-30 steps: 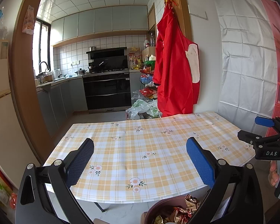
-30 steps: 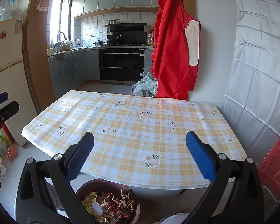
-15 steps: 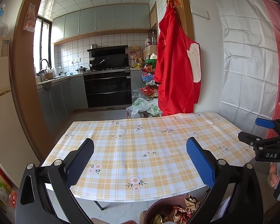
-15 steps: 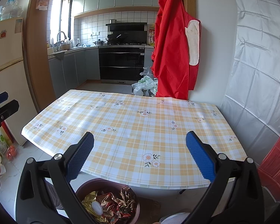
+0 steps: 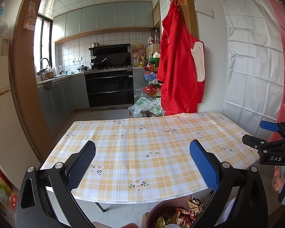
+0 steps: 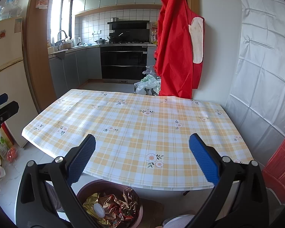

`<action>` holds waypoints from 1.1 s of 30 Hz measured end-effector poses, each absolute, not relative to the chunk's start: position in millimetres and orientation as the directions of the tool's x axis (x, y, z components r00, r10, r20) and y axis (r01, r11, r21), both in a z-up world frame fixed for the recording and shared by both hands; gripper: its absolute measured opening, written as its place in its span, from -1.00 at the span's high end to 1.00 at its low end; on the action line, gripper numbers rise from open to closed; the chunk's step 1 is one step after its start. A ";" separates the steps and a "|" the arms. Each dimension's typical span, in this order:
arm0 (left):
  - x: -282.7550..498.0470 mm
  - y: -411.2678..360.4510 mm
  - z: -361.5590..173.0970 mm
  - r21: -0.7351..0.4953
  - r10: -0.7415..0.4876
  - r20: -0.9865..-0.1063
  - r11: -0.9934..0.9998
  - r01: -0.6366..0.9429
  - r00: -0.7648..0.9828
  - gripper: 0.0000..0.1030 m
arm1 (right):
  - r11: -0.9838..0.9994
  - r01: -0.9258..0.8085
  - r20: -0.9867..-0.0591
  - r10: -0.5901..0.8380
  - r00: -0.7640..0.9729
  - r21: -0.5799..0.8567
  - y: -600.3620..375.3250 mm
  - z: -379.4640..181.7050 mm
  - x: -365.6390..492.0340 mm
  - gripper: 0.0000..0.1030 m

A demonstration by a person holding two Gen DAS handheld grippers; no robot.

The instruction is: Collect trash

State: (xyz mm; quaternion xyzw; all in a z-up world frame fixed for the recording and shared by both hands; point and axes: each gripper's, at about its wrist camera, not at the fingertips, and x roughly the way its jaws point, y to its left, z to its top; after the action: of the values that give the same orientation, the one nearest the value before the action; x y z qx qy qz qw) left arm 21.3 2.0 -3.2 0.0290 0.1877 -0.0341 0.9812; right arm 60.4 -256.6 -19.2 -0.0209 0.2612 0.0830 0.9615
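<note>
Crumpled foil wrappers [image 6: 112, 207] filled a maroon bin [image 6: 136, 218] on the floor just below the near edge of a yellow checked table [image 6: 134, 121], while the left gripper [image 5: 142, 163] and right gripper [image 6: 142, 159] hung wide open, holding nothing

Your two grippers, side by side, level.
Your left gripper [image 5: 142, 167] and right gripper [image 6: 142, 159] both gape wide, blue pads [image 6: 203, 159] holding nothing.

Bright daylight from window [image 6: 59, 17]; sharp focus; strong fisheye bending, dark corners.
</note>
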 end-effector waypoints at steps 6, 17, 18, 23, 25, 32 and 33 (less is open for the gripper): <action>20.5 3.8 -5.3 0.044 -0.053 -0.375 0.996 0.075 0.926 -0.88 | 0.985 -0.170 -0.514 0.148 0.845 0.005 -256.4 -22.2 61.4 -0.89; 21.9 3.9 -8.4 0.048 -0.050 -0.384 0.996 0.073 0.922 -0.89 | 0.984 -0.176 -0.522 0.152 0.839 0.004 -254.7 -26.0 62.5 -0.89; 21.6 4.2 -8.8 0.048 -0.049 -0.384 0.996 0.073 0.922 -0.88 | 0.984 -0.176 -0.523 0.152 0.839 0.003 -254.6 -26.4 62.7 -0.89; 21.5 4.9 -9.9 0.049 -0.049 -0.386 0.996 0.074 0.921 -0.88 | 0.984 -0.177 -0.525 0.152 0.837 0.003 -254.8 -27.3 63.3 -0.89; 21.9 4.4 -9.5 0.049 -0.049 -0.386 0.996 0.074 0.921 -0.88 | 0.984 -0.176 -0.525 0.152 0.837 0.003 -254.7 -27.0 63.6 -0.89; 23.4 4.1 -10.7 0.051 -0.051 -0.388 0.996 0.076 0.920 -0.88 | 0.984 -0.178 -0.526 0.153 0.836 0.004 -254.6 -27.9 63.3 -0.89; 23.1 4.4 -11.1 0.053 -0.050 -0.388 0.996 0.076 0.920 -0.88 | 0.984 -0.178 -0.526 0.153 0.836 0.004 -254.6 -27.8 63.6 -0.89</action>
State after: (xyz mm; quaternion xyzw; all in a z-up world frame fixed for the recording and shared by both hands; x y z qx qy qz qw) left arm 23.1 4.4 -11.1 0.0335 0.1969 -0.0321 0.9793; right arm 63.6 -254.6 -27.8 -0.0226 0.2727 0.0864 0.9579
